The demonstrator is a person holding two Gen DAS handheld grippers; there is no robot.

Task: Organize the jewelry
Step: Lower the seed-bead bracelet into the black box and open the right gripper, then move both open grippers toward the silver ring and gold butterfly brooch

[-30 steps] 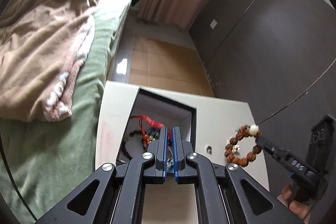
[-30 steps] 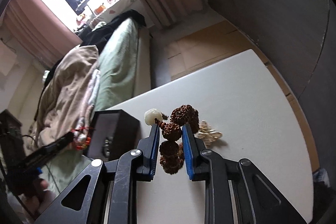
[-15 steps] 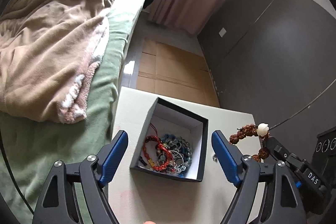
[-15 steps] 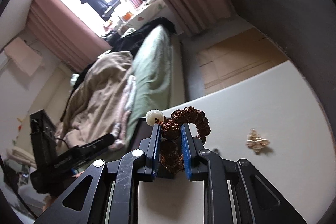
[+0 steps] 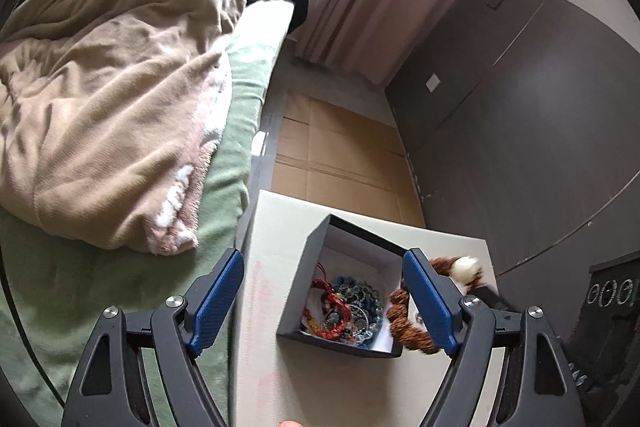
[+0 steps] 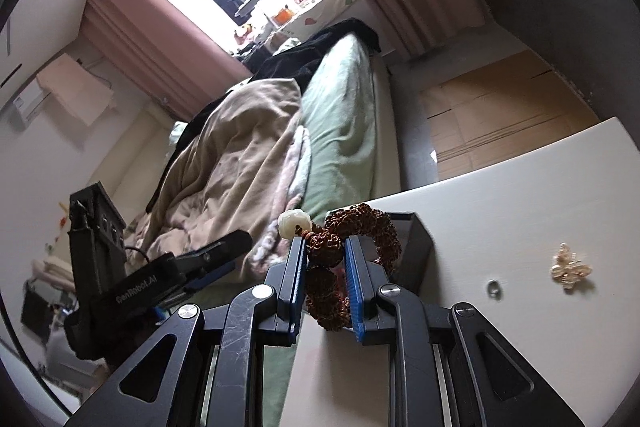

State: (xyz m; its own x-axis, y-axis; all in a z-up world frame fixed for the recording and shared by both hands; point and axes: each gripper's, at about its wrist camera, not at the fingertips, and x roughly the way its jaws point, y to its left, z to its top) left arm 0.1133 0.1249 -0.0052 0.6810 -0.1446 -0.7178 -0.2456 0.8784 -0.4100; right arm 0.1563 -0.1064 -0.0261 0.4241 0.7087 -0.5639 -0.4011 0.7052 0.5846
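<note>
A black jewelry box (image 5: 316,247) with a white lining stands open on the white table (image 5: 272,367) and holds red and blue bead jewelry (image 5: 344,311). My left gripper (image 5: 322,301) is open and empty, raised above the box. My right gripper (image 6: 325,259) is shut on a brown seed-bead bracelet (image 6: 362,223) with a white bead (image 6: 294,223), held at the box's right edge (image 6: 418,239). The bracelet also shows in the left wrist view (image 5: 404,319). A pale butterfly ornament (image 6: 570,267) and a small ring (image 6: 494,287) lie on the table to the right.
A bed with a green sheet (image 5: 80,267) and a beige blanket (image 5: 104,99) lies along the table's left side. Flattened cardboard (image 5: 340,155) covers the floor beyond the table. A dark wall (image 5: 520,107) stands at the right.
My left gripper opened, let go of jewelry in the box and rose. My right gripper carried the brown bracelet left from the table to the box's edge.
</note>
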